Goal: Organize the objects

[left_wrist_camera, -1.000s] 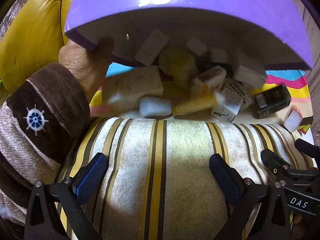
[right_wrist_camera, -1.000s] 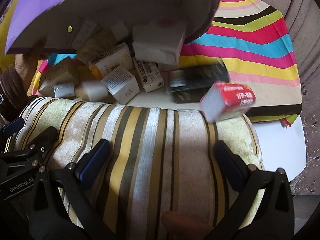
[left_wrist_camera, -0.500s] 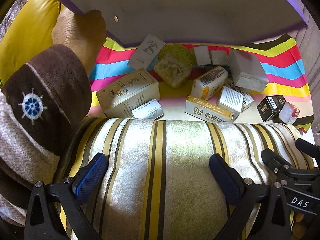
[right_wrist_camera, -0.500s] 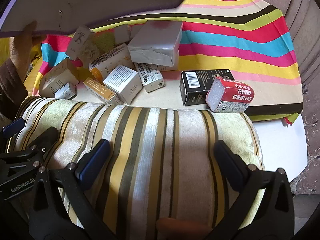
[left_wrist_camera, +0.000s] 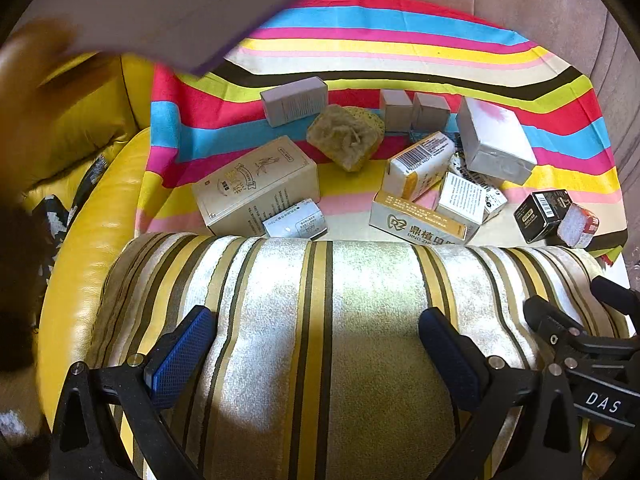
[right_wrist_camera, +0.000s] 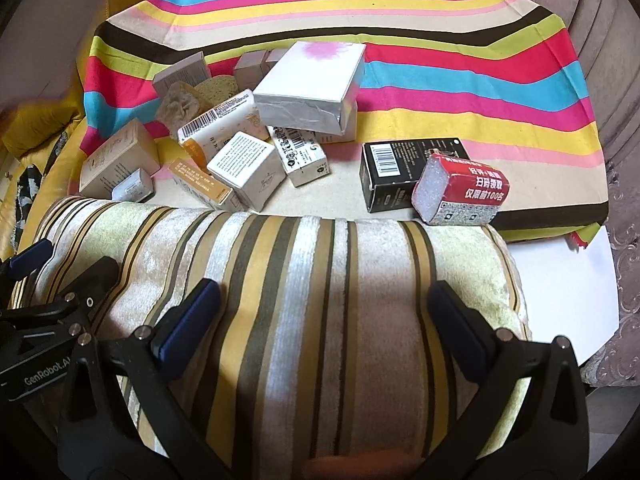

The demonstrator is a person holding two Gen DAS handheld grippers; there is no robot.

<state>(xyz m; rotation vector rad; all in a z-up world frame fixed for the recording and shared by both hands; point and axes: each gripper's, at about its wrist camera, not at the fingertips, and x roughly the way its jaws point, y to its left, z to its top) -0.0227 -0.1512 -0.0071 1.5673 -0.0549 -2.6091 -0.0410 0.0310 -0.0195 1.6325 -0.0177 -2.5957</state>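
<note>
While both the left gripper (left_wrist_camera: pixel 316 352) and right gripper (right_wrist_camera: pixel 332 320) are idling wide open and empty over the striped cushion (right_wrist_camera: pixel 280 300), light, stiff cardboard boxes (right_wrist_camera: pixel 244 170) are lying jumbled on the striped cloth (right_wrist_camera: pixel 440 72), likely best pinched across their narrow sides.

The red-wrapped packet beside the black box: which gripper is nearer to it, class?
Right. The red-wrapped packet lies just ahead of the right gripper, slightly to its right; from the left gripper it lies far off to the right.
</note>
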